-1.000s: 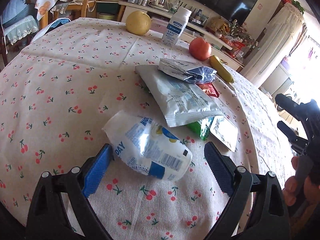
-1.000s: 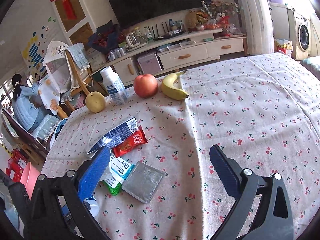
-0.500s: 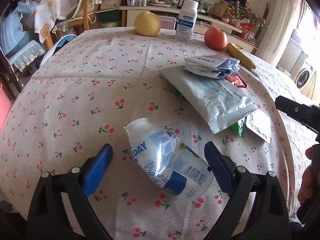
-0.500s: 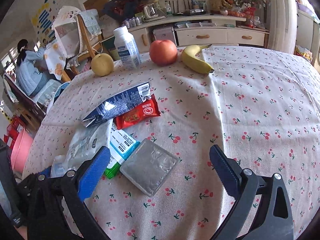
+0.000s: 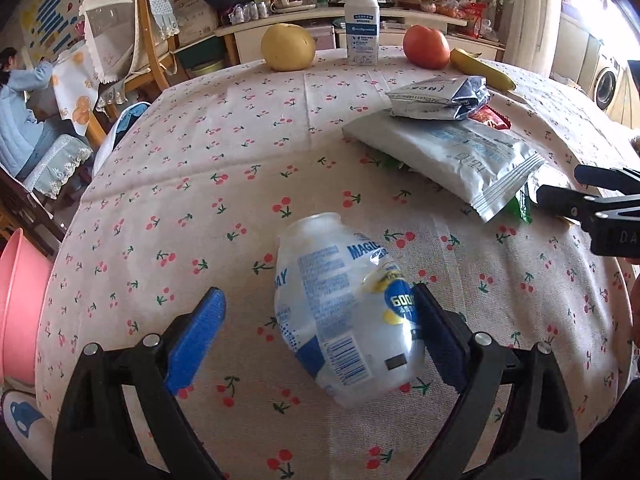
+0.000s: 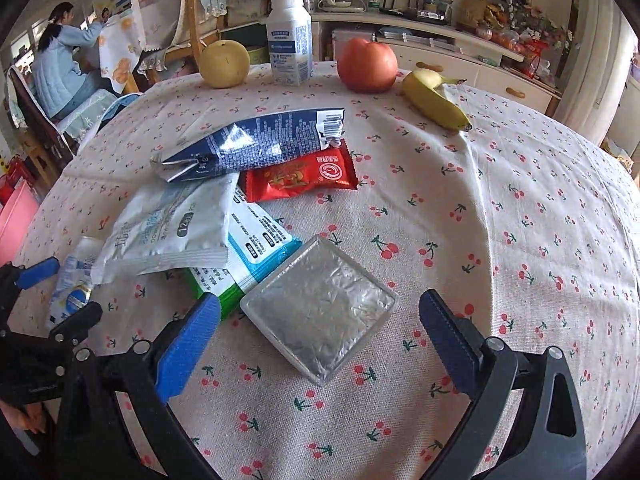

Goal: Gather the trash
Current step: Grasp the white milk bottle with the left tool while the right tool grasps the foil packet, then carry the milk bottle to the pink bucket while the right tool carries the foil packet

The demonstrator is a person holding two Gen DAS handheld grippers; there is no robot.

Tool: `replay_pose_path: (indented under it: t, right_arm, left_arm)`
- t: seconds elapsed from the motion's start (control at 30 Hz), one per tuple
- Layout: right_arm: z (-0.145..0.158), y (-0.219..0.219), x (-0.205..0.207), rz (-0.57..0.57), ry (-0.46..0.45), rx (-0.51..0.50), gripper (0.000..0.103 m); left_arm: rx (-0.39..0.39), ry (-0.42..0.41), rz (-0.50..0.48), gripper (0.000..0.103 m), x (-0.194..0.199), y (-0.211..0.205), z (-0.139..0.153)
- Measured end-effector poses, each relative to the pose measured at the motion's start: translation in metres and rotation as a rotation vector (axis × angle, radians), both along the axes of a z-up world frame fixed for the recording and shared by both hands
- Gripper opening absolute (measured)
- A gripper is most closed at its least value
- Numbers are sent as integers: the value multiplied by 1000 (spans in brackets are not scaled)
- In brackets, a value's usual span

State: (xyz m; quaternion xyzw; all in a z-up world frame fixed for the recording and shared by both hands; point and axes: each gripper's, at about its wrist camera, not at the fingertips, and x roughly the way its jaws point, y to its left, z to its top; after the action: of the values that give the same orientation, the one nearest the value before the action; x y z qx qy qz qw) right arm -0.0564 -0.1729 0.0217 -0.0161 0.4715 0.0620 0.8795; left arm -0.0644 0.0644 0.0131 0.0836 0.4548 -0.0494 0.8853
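- left gripper [image 5: 316,320] has its jaws spread wide around a crushed clear plastic bottle [image 5: 344,320] lying on its side; the right pad looks to be just touching the bottle, the left pad is apart from it. nothing is gripped yet.
- right gripper [image 6: 320,328] is also spread wide, holding nothing, with a flat square foil packet [image 6: 320,312] lying between its blue pads.
- as far as i can judge, collecting has barely begun: every piece of trash visible lies on the table and none is lifted.
- the bottle is thin, dented and glossy with a blue-and-white printed label; likely light and springy.
- the foil packet is silver, crinkled, with rounded corners.
- just beyond it, overlapping: a green-and-white pack [image 6: 248,256], a soft matte white pouch [image 6: 172,228], a shiny red wrapper [image 6: 300,176] and a dark blue crumpled bag [image 6: 248,144].
- the tablecloth [image 6: 500,220] is coarse cream fabric with cherries.
- at the far edge: a pear [image 6: 224,64], white bottle [image 6: 290,40], tomato [image 6: 367,65], banana [image 6: 434,100], probably not trash.
- a pink bin [image 5: 20,312] sits beside the table at left.
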Motion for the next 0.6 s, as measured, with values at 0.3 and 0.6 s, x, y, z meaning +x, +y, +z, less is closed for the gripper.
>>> replay_pose_path:
  t: [0.3, 0.6]
  right_arm:
    - [-7, -1, 5, -5, 14, -25, 85]
    - [-7, -1, 4, -18, 12, -7, 85]
  left_arm:
    - [-118, -11, 38, 68, 5, 18, -1]
    - [-168, -23, 43, 67, 9, 32, 4]
